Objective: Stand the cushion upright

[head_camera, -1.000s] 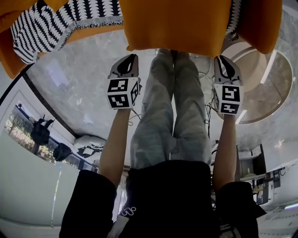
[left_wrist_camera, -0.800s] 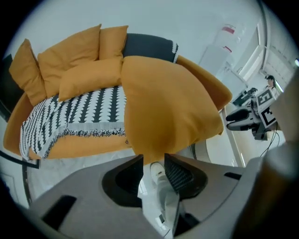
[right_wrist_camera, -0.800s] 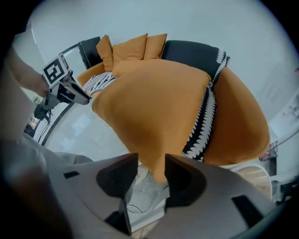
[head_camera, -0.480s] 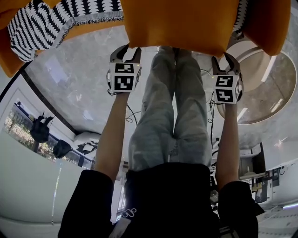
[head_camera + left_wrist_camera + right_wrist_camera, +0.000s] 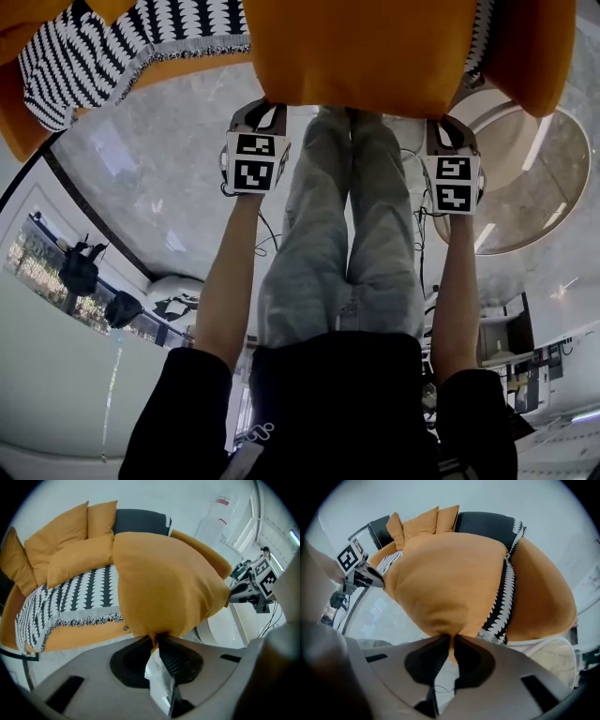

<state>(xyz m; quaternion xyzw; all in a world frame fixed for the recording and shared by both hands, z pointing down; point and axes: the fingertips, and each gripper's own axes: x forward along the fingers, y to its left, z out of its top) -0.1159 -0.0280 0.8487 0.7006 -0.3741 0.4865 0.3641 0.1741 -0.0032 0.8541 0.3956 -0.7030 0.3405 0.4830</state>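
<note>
Left gripper (image 5: 156,638), right gripper (image 5: 452,638) closing, seemingly pinching cushion (image 5: 356,47)

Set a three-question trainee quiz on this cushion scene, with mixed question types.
1. True or false: the orange cushion lies flat on the floor.
2. What drapes over the sofa? A: a plain blue blanket. B: a black-and-white patterned throw. C: a green towel.
3. Fill in: the left hand-held gripper and the right hand-held gripper each pinch a ____ of the cushion.

Key: 1 false. 2 B. 3 corner; both grippers' jaws are closing with the cushion's fabric between them.
</note>
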